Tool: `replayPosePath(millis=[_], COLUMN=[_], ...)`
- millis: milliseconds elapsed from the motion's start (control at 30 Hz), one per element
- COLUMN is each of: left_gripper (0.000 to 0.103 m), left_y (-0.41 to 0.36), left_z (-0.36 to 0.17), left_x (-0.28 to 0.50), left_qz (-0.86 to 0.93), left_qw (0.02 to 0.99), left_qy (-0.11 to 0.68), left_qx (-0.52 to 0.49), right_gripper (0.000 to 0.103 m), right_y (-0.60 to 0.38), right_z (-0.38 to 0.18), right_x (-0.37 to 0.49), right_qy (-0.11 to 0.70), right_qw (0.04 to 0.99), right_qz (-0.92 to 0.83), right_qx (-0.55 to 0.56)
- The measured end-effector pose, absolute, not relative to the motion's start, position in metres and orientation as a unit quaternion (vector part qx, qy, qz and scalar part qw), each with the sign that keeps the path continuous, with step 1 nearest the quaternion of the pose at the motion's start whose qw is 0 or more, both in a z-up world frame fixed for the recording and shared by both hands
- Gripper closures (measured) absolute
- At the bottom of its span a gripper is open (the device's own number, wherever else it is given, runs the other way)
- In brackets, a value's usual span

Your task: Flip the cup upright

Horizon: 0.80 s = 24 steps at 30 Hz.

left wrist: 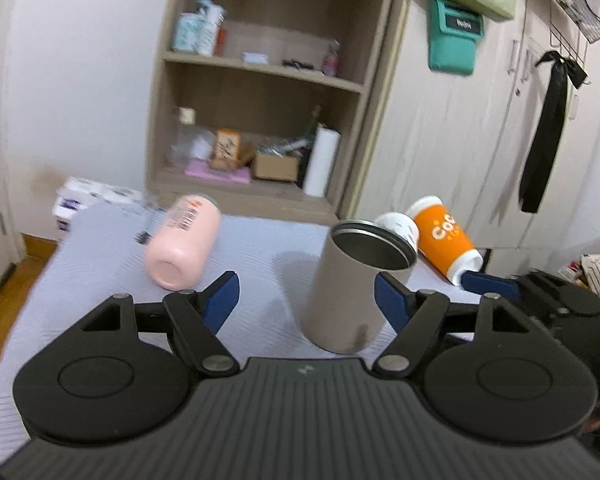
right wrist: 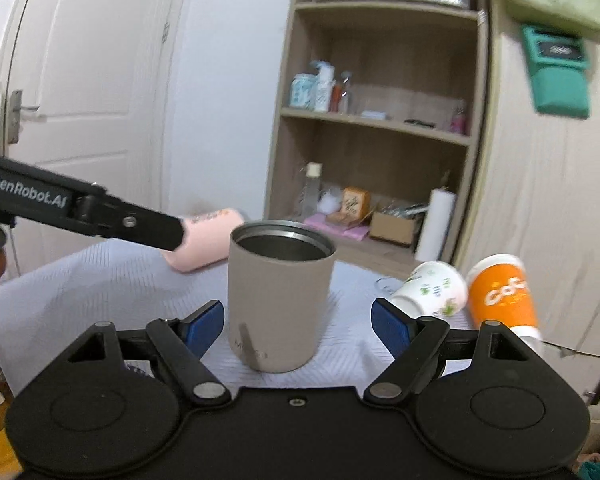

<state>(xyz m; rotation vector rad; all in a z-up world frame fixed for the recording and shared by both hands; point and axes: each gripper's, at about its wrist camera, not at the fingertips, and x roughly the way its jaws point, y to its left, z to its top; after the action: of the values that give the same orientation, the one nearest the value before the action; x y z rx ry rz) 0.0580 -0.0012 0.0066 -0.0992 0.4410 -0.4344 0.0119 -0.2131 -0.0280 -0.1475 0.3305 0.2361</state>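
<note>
A beige metal cup (left wrist: 352, 292) stands upright, mouth up, on the grey-white cloth (left wrist: 100, 280); it also shows in the right wrist view (right wrist: 280, 300). My left gripper (left wrist: 306, 300) is open, its blue pads either side of the cup, not touching. My right gripper (right wrist: 298, 322) is open too, pads apart beside the cup's base. A pink bottle (left wrist: 184, 242) lies on its side to the left. A white paper cup (right wrist: 432, 290) and an orange cup (right wrist: 502, 294) lie on their sides to the right.
A wooden shelf unit (left wrist: 268, 80) with bottles, boxes and a paper roll stands behind the table. Cupboard doors (left wrist: 480, 140) with a teal pouch and black ribbon are at the right. The left gripper's arm (right wrist: 80, 208) crosses the right wrist view at left. A white door (right wrist: 80, 80) is behind.
</note>
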Motion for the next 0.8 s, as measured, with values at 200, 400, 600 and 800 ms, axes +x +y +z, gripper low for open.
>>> replayPosePath(millis=[200,400,600,800], left_gripper=[0.026,0.022,0.015,0.006], left_y=[0.007,0.01,0.009,0.011], left_z=[0.023,0.031,0.032,0.032], left_x=[0.025,0.003,-0.004,-0.005], left_qz=[-0.168,-0.147,-0.12,-0.104], left_qw=[0.966,0.971,0.973,0.976], left_qy=[0.194,0.19,0.195,0.193], left_qx=[-0.021,-0.012,0.001,0.003], right_gripper=[0.018,0.018,0.017,0.006], right_y=[-0.21,-0.206,-0.203,-0.206], right_z=[-0.008,0.007,0.013,0.016], right_x=[-0.024,-0.047,-0.06,-0.067], right_qy=[0.139,0.134,0.133,0.133], right_qw=[0.985,0.988,0.99,0.99], right_qz=[0.089,0.066,0.033,-0.008], right_qx=[-0.054,-0.046,-0.043,-0.043])
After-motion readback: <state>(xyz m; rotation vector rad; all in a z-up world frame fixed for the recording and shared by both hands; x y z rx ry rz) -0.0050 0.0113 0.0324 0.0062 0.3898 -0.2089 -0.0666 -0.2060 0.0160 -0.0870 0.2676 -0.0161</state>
